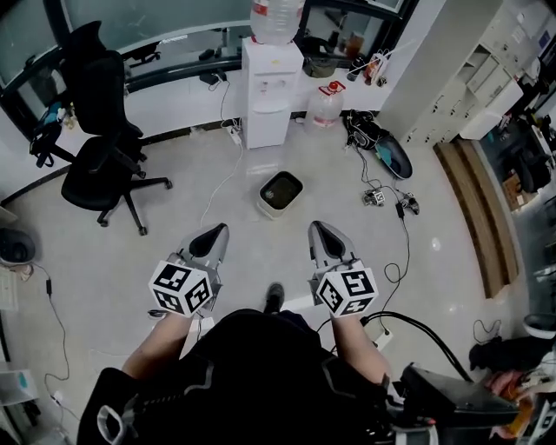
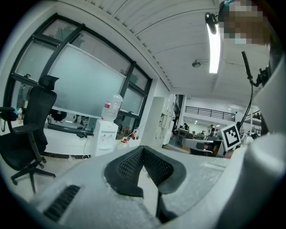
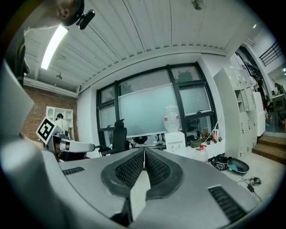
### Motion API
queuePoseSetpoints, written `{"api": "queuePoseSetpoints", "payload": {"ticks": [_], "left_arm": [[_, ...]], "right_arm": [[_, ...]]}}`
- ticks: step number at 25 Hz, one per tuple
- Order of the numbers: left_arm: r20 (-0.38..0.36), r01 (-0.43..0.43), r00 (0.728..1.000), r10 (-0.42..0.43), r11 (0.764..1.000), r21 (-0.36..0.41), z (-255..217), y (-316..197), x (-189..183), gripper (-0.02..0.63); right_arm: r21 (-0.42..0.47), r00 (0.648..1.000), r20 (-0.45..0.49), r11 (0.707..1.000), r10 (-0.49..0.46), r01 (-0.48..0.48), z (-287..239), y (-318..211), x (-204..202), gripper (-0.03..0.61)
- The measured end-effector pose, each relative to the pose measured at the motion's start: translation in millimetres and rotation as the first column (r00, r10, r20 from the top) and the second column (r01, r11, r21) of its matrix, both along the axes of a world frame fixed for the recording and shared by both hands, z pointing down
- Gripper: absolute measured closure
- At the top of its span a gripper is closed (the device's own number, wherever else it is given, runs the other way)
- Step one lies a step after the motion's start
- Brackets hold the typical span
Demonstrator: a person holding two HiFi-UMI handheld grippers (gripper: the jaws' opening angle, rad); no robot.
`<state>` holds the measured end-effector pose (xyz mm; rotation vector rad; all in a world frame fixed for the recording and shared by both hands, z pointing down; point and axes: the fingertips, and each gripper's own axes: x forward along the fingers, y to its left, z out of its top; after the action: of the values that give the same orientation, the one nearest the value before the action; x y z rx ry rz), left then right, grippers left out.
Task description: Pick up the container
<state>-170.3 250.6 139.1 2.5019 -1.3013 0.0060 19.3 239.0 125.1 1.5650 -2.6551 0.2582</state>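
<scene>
Left gripper (image 1: 214, 235): jaws closed tip to tip, nothing between them; held above the floor, short of the container (image 1: 281, 193) and to its left.
Right gripper (image 1: 321, 233): jaws likewise pressed together, empty; short of the container, to its right.
Container: white, dark inside, on the floor, apart from both grippers.
Water dispenser (image 1: 265, 91): beyond the container, by the wall.
Office chair (image 1: 100, 130): well left of the container.

The bottle (image 1: 276, 19) on the dispenser (image 1: 266, 91) is cut by the top edge. The contents of the container (image 1: 264, 200) are too dark to tell. The body (image 1: 261, 374) hides most of a shoe (image 1: 274, 297).
</scene>
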Motion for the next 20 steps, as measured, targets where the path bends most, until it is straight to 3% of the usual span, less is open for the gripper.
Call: {"api": "queuePoseSetpoints", "payload": {"ticks": [12, 20], "left_arm": [[0.012, -0.013, 1.000, 0.014, 0.998, -0.066, 8.3, -91.8, 91.6, 0.606], [0.041, -0.021, 0.999, 0.025, 0.996, -0.092, 14.9, -121.5, 126.7, 0.606]], "right_arm": [[-0.029, 0.999, 0.049, 1.000, 0.003, -0.002, 17.0, -87.3, 93.2, 0.569], [-0.047, 0.998, 0.066, 0.998, -0.025, 0.028, 30.2, -122.4, 118.7, 0.569]]}}
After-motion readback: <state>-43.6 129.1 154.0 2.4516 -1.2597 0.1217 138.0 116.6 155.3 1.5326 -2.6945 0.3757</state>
